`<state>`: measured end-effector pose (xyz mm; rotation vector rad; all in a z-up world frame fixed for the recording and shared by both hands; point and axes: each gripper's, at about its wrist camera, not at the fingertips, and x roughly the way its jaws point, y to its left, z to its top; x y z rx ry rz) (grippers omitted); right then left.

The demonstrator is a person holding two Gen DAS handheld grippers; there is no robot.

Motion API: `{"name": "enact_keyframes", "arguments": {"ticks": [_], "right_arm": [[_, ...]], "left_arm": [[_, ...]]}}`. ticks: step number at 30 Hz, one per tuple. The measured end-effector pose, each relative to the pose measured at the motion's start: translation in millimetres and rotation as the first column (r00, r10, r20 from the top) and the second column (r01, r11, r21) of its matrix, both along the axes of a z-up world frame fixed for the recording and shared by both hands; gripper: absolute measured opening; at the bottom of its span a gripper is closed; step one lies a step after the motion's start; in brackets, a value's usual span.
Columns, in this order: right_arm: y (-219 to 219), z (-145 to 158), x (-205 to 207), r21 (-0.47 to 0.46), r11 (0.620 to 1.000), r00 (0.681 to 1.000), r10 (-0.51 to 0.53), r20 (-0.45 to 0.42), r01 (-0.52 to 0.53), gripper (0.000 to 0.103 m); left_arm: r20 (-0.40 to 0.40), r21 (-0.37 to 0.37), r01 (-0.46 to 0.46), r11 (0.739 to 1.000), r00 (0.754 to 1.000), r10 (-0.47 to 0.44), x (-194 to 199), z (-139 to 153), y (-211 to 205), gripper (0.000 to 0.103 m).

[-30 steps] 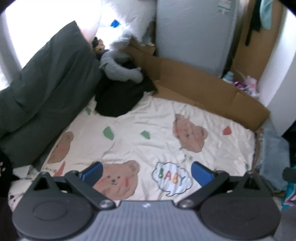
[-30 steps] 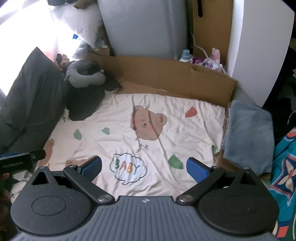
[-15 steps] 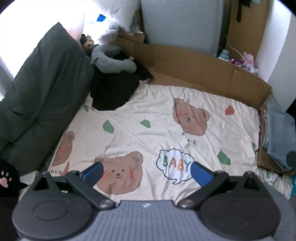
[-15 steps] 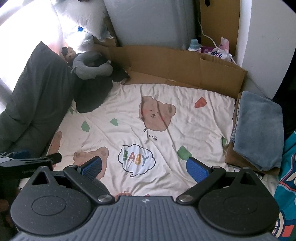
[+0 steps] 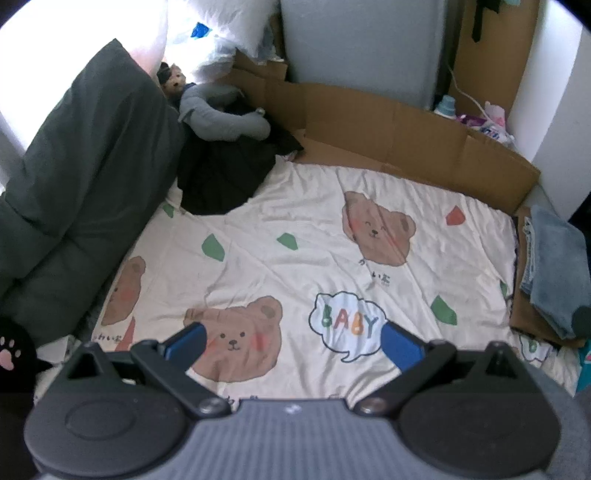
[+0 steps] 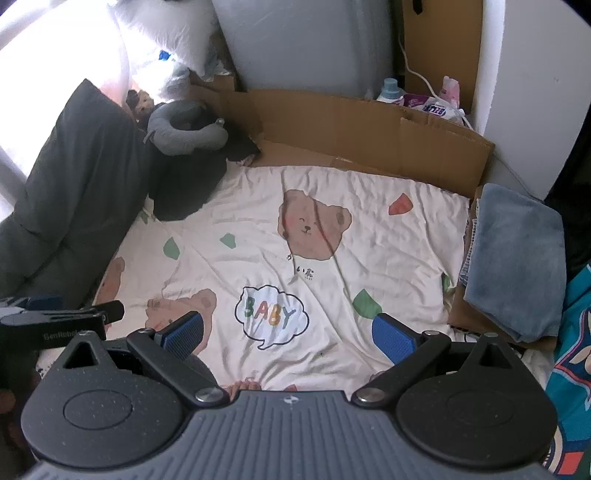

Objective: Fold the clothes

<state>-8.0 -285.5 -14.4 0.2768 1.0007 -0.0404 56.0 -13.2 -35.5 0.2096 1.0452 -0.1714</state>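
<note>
Over a cream bedsheet printed with brown bears and a "BABY" speech bubble [image 5: 332, 258], the left gripper [image 5: 291, 341] is hanging with its blue-padded fingers [image 5: 184, 341] spread wide and nothing lying between them. The right gripper [image 6: 288, 332] is hanging just beside it over the same sheet, likewise spread wide with nothing between its blue pads [image 6: 393, 338]; in the right wrist view the left gripper's dark body is showing at the left edge.

A folded grey-blue garment [image 6: 517, 258] is lying at the right edge of the sheet, resting partly on a flat piece of brown cardboard [image 6: 369, 125] that is running along the far side of the bed. At the far left corner, a crumpled black garment [image 5: 225, 177] is lying on the sheet, with a grey U-shaped neck pillow [image 5: 221, 118] sitting on top of it. A dark green quilted duvet [image 5: 74, 184] is lying bunched along the left side, touching the black garment. White pillows [image 6: 170, 33] are sitting behind, against a grey upright panel [image 5: 362, 48].
</note>
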Motion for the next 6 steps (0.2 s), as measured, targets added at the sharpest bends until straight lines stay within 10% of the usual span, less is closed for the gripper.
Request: {"name": "enact_keyframes", "arguments": {"ticks": [6], "right_arm": [[2.1,0.1,-1.1,-0.009,1.0,1.0,0.006,0.003,-0.006,0.101]], "left_arm": [[0.003,0.004,0.002,1.0,1.0,-0.002,-0.9,0.2,0.2,0.102]]}}
